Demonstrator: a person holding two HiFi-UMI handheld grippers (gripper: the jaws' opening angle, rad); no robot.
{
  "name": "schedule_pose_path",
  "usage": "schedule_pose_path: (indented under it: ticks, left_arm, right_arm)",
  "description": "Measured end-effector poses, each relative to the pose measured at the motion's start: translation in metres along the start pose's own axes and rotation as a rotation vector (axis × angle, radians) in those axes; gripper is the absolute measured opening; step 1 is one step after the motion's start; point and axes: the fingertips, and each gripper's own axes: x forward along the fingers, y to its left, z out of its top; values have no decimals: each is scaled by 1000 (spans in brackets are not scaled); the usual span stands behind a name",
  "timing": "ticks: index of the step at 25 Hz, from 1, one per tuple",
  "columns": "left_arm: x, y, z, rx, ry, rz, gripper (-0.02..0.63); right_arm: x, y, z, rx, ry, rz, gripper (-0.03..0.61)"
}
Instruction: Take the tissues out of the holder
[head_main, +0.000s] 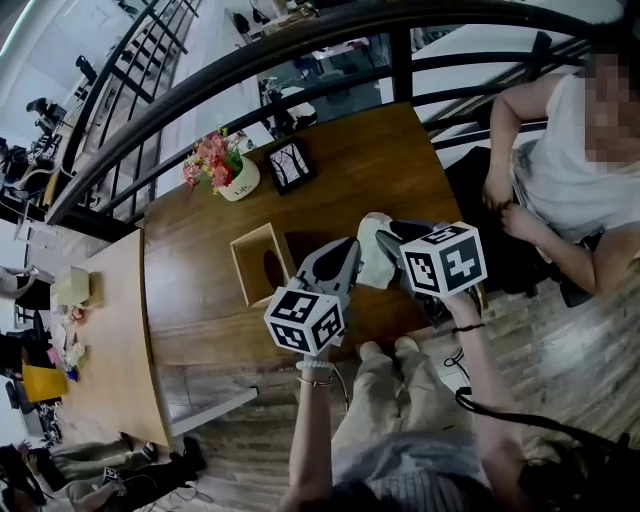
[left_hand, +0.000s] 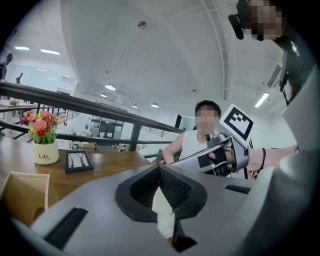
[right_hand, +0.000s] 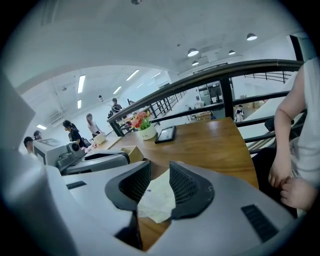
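A light wooden tissue holder stands on the brown table, to the left of both grippers; it also shows at the low left in the left gripper view. A white tissue sits out of the holder, between the two gripper noses. My left gripper has its jaws together, pinching the tissue, which hangs below them. My right gripper is open; the tissue lies between its jaws and the pads do not press on it.
A flower pot and a small dark picture frame stand at the table's far side. A person in a white top sits at the right end. A black railing runs behind. A second table adjoins on the left.
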Motion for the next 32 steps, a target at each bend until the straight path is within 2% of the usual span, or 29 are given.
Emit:
schedule_pose_path:
  ticks: [4,9,13,24,32]
  left_arm:
    - [-16,-3,21,32,-42,9,8]
    - [-42,-12,41,77,-94,19,8]
    - [-67,-16,51,102,-123,40,8]
    - [-101,-10,73,148,-171,94,8]
    - [-110,-16,83,184,-196,116,8]
  right_arm:
    - [-9,35,19,-41,-39,82,117]
    - [-21,75,29,-166,-82,139,42]
    - [-36,105,38,-212,-137,203,31]
    - [-41,146,56,-289,-192,278,12]
    - [-46,161,62,-354,-216,293,12]
